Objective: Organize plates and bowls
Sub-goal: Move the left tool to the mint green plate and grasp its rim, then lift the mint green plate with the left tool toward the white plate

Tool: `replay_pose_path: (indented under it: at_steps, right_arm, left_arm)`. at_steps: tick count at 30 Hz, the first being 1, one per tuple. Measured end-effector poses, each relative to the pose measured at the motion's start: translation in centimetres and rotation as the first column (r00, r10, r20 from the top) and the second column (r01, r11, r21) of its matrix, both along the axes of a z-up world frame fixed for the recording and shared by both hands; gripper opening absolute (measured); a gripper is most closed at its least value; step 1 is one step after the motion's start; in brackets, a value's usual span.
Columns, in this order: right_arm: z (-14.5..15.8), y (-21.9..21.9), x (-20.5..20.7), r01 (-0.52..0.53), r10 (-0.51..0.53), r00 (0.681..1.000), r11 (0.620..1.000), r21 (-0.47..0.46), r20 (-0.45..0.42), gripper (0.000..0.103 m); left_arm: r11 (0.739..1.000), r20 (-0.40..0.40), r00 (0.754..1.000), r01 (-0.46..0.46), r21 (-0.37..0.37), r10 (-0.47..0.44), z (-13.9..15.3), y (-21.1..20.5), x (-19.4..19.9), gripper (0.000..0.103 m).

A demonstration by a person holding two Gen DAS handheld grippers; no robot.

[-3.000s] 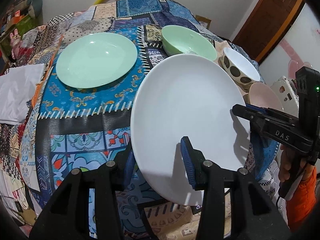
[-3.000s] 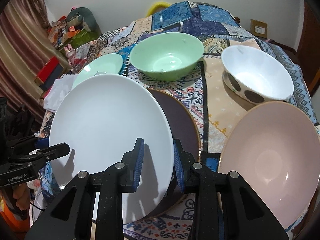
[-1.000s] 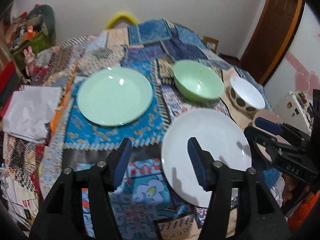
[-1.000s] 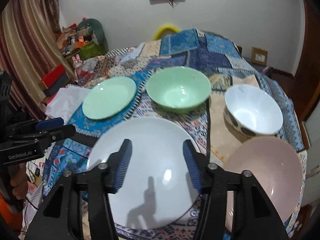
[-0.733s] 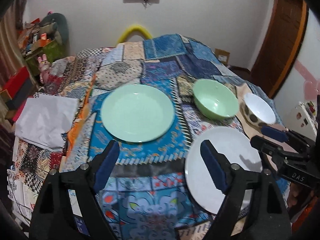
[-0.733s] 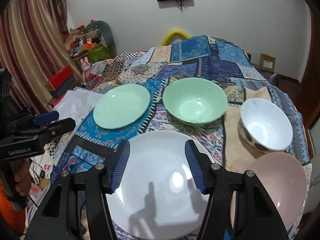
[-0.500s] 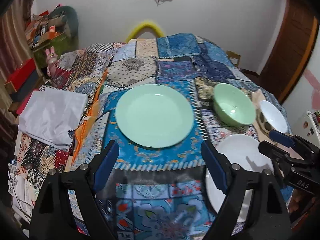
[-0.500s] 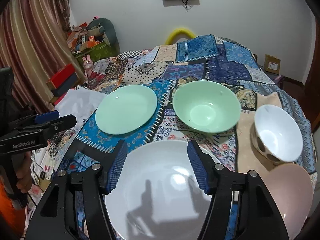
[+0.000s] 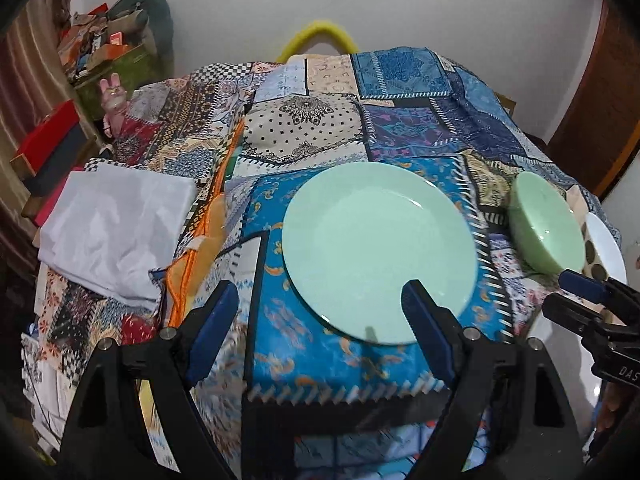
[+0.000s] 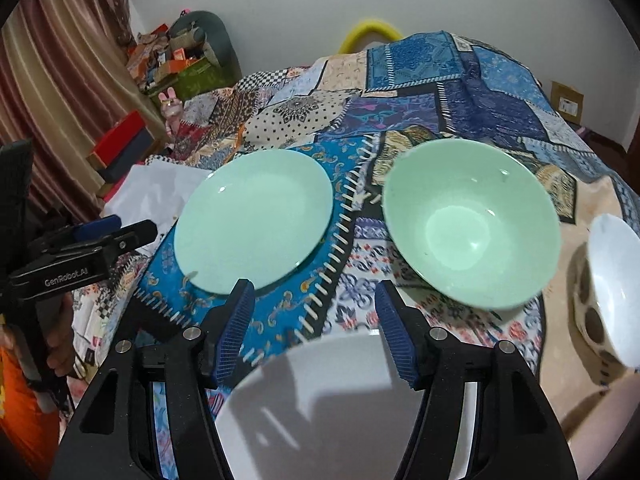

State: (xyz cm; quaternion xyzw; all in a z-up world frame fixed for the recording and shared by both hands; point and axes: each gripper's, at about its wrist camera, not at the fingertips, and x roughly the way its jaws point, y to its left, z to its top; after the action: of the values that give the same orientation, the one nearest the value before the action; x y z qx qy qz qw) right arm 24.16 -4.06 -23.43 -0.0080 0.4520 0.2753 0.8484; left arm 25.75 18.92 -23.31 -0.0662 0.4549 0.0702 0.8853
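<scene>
Both the left gripper point(image 9: 320, 332) and the right gripper point(image 10: 314, 328) were held spread wide with nothing grasped. The round pale-green plate point(image 9: 380, 252), glossy white plate point(image 10: 332, 408), mint-green bowl point(image 10: 472, 236) and white spotted bowl point(image 10: 608, 288) were laid separately on the patchwork tablecloth point(image 9: 400, 120) (no stacking evident); most sorting was judged outstanding.

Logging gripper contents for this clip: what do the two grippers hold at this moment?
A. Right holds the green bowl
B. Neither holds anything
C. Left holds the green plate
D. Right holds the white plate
B: the left gripper and right gripper both stand open and empty, above the green plate and the white plate.
</scene>
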Motion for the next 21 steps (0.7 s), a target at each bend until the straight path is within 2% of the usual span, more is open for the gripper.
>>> replay_pose_path:
  at_steps: [4,6,9,11,12,15,19,21]
  right_arm:
    - [-0.5,1.5,1.0,-0.02,0.019,1.0,1.0,-0.023,-0.01,0.058]
    - [-0.9,2.4,1.6,-0.023,0.023,0.999,0.999,-0.036,-0.024,0.051]
    - [-1.4,3.4,2.1,-0.041,0.039,0.998,0.998,-0.044,-0.044,0.048]
    - [-1.8,4.2,2.5,-0.038,0.035,0.998,0.997,-0.069,-0.045,0.047]
    - [-2.0,4.3,2.7,-0.038,0.035,0.998,0.997,-0.074,-0.049,0.044]
    - [-2.6,4.9,3.3,-0.039,0.032,0.997,0.995,-0.094,-0.074,0.041]
    - [-3.3,5.4,4.0,-0.043,0.032,0.995,0.992,-0.117,-0.093,0.039]
    - [-3.7,5.7,4.4,-0.046,0.033,0.993,0.992,-0.12,-0.113,0.035]
  left_arm:
    - [1.0,-0.016,1.0,0.008,-0.027,-0.008,-1.5,1.7,1.7,0.084]
    - [0.999,-0.019,1.0,0.013,-0.036,-0.013,-2.1,2.4,2.4,0.083]
    - [0.999,-0.014,0.999,0.033,0.009,-0.033,-2.7,3.1,3.5,0.078]
    - [0.998,-0.026,0.998,0.059,0.008,-0.058,-3.3,3.4,4.2,0.075]
    - [0.998,-0.036,0.997,0.067,-0.009,-0.067,-3.6,3.6,4.5,0.071]
    - [0.996,-0.067,0.994,0.08,-0.046,-0.083,-4.5,4.3,5.5,0.066]
    - [0.991,-0.099,0.988,0.111,-0.078,-0.118,-5.7,4.6,6.6,0.05]
    - [0.989,-0.108,0.986,0.118,-0.086,-0.127,-6.0,4.6,7.0,0.047]
